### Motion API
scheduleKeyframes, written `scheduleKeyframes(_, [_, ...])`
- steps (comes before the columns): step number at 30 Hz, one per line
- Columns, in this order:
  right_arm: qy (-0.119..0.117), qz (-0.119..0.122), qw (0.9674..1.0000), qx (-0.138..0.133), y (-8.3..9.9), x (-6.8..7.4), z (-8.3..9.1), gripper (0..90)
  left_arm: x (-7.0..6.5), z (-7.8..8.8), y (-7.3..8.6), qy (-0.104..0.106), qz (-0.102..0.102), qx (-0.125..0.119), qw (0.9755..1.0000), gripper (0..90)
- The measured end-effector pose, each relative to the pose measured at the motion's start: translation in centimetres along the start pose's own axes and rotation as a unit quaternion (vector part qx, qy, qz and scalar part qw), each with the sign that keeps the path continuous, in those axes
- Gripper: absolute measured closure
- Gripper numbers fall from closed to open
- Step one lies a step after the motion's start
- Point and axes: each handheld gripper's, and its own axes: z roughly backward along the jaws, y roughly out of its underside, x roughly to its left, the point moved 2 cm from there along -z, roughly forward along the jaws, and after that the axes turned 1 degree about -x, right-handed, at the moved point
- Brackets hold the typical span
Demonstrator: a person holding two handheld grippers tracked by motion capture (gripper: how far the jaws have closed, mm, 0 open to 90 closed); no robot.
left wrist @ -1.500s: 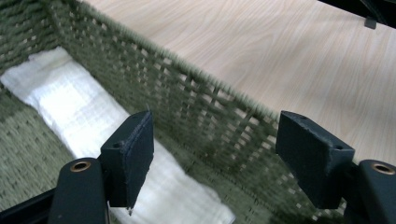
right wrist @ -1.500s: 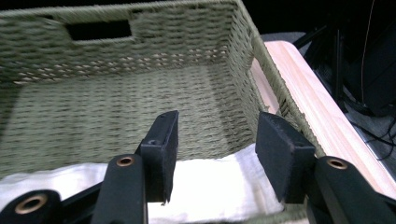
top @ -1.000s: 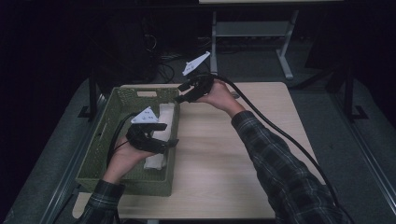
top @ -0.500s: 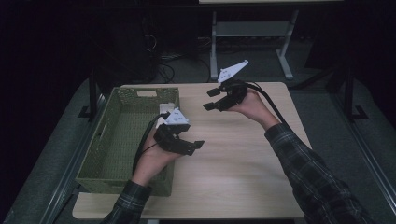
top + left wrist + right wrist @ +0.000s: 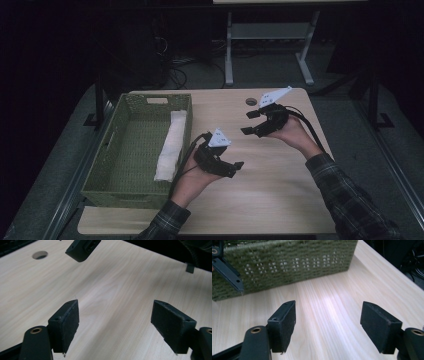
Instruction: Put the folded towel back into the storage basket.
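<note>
High view: the white folded cloth (image 5: 170,145) lies inside the green woven basket (image 5: 135,150), along its right wall, on the left half of the bench (image 5: 280,200). The left gripper (image 5: 227,167) hangs over bare bench just right of the basket, jaws apart and empty. The right gripper (image 5: 252,122) is farther back near the cable hole (image 5: 250,101), jaws apart and just opened wider, nothing between them.

Left gripper view: both pads (image 5: 65,323) stand wide over bare wood; the other gripper's jaw (image 5: 81,248) hangs ahead.

Right gripper view: wide jaws face the basket wall (image 5: 287,262).

Risk, as judged: the trailing cable (image 5: 182,162) runs close to the basket rim and could snag it, dragging basket and cloth.
</note>
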Motion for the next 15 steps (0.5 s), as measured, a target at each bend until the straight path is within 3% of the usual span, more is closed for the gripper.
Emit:
scheduleKeyframes(8, [0.019, -0.032, 0.9993, 0.0, 3.9, 0.6, 0.7, 23.9, -1.1, -3.2, 1.9, 0.005, -0.012, 0.022, 0.9997, 19.8])
scheduleKeyframes(15, [0.049, -0.063, 0.9967, 0.012, 7.7, 1.8, 1.3, 18.9, -1.5, -5.1, 3.7, 0.008, -0.005, 0.03, 0.9995, 18.5])
